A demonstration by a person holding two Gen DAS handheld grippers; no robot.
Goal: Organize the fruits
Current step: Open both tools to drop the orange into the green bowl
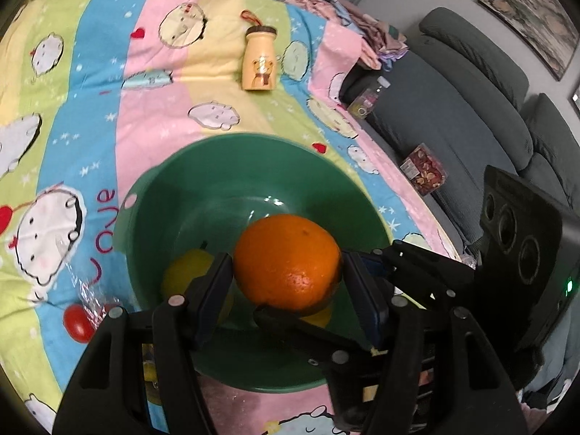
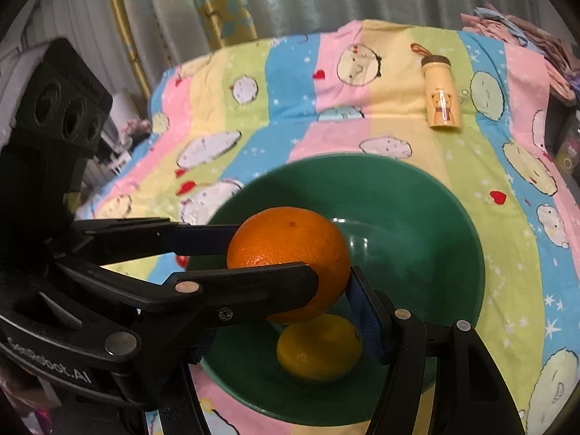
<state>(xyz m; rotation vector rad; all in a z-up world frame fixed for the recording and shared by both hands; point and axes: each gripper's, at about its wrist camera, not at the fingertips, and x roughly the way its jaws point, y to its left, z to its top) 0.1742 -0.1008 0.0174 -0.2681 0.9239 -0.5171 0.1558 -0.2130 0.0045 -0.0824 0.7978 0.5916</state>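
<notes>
An orange (image 1: 288, 261) (image 2: 290, 253) hangs over a green bowl (image 1: 224, 181) (image 2: 417, 217) on the cartoon bedsheet. My left gripper (image 1: 286, 264) (image 2: 275, 250) is shut on the orange, one pad on each side. My right gripper (image 2: 279, 308) (image 1: 326, 290) reaches under and beside the same orange; its right finger (image 2: 366, 311) stands next to the fruit and its jaws look spread. A yellow lemon (image 2: 319, 348) (image 1: 188, 275) lies in the bowl below. A red tomato (image 1: 78, 322) lies on the sheet left of the bowl.
A cream bear-print bottle (image 1: 258, 59) (image 2: 440, 94) lies on the sheet beyond the bowl. A grey sofa (image 1: 471, 108) with a snack box (image 1: 424, 168) stands right of the bed. Folded clothes (image 1: 344, 18) sit at the far corner. Curtains (image 2: 217, 0) hang behind.
</notes>
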